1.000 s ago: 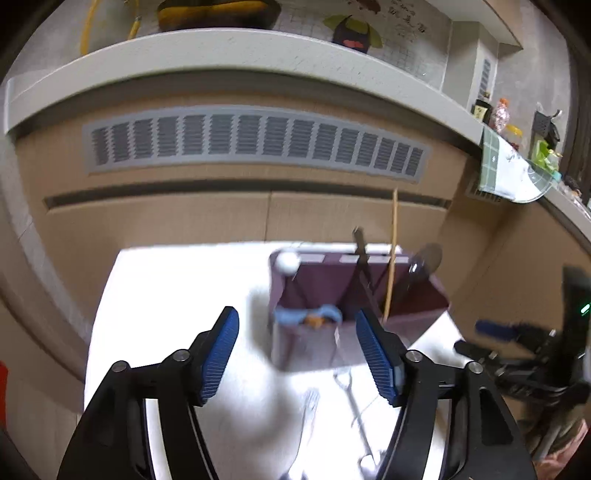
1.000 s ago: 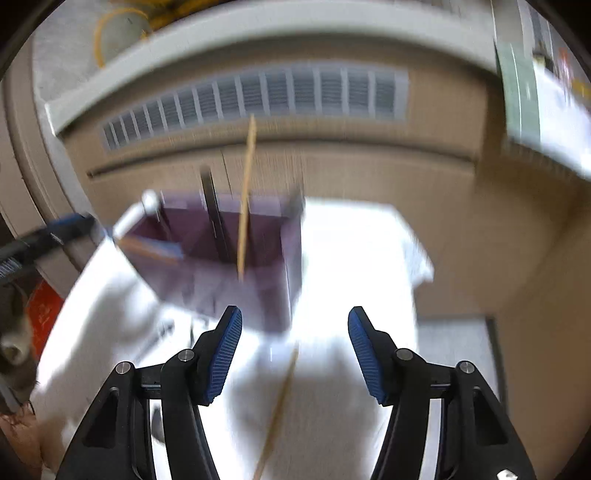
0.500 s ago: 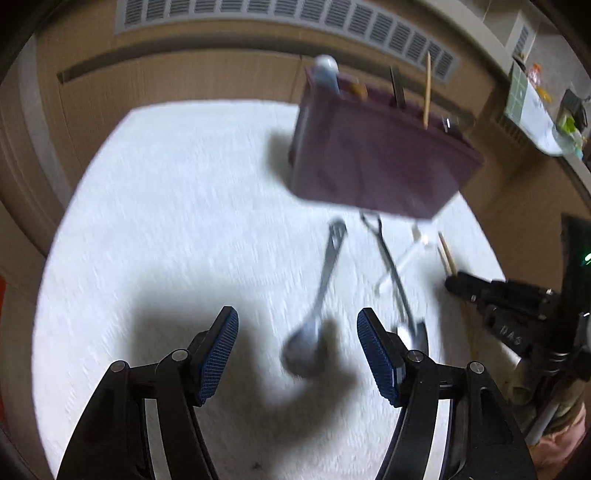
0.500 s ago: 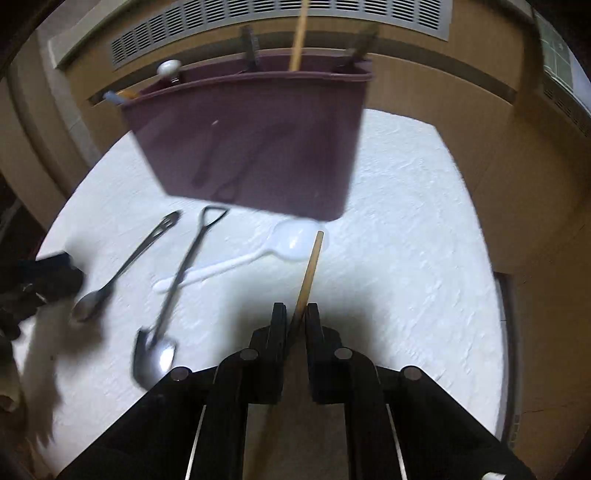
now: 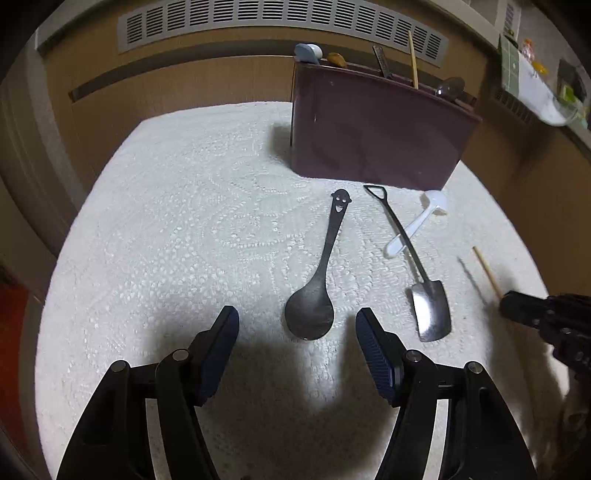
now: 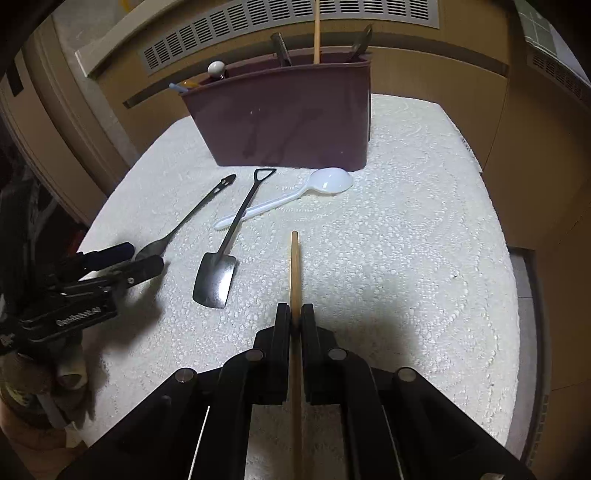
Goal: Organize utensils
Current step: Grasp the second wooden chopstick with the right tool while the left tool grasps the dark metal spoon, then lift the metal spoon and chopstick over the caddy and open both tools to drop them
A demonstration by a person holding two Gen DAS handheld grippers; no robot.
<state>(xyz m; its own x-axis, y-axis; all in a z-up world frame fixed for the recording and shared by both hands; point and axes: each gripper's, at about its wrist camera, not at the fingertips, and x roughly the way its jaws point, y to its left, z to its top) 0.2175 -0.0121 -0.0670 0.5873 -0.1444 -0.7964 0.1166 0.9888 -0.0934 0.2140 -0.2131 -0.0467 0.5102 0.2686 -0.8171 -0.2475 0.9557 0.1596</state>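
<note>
A dark spoon (image 5: 309, 314) with a smiling-face handle lies on the white cloth, its bowl between the blue pads of my left gripper (image 5: 296, 321). The jaws are closing, and the pads stand apart from the bowl. My right gripper (image 6: 294, 314) is shut on a wooden chopstick (image 6: 294, 266), which points toward the maroon utensil holder (image 6: 291, 118). A shovel-shaped steel spoon (image 6: 216, 277) and a white plastic spoon (image 6: 325, 181) lie in front of the holder. The holder (image 5: 373, 136) has several utensils and another chopstick standing in it.
The white textured cloth (image 5: 184, 221) covers a small table with rounded edges. Brown panelled walls with a vent grille (image 5: 280, 18) close in behind it. A hand (image 6: 70, 376) holds the left gripper at the table's left edge in the right wrist view.
The right gripper went from open to shut on the chopstick. The left gripper dropped toward the cloth, and the dark spoon's bowl now lies between its fingers, which have narrowed slightly.
</note>
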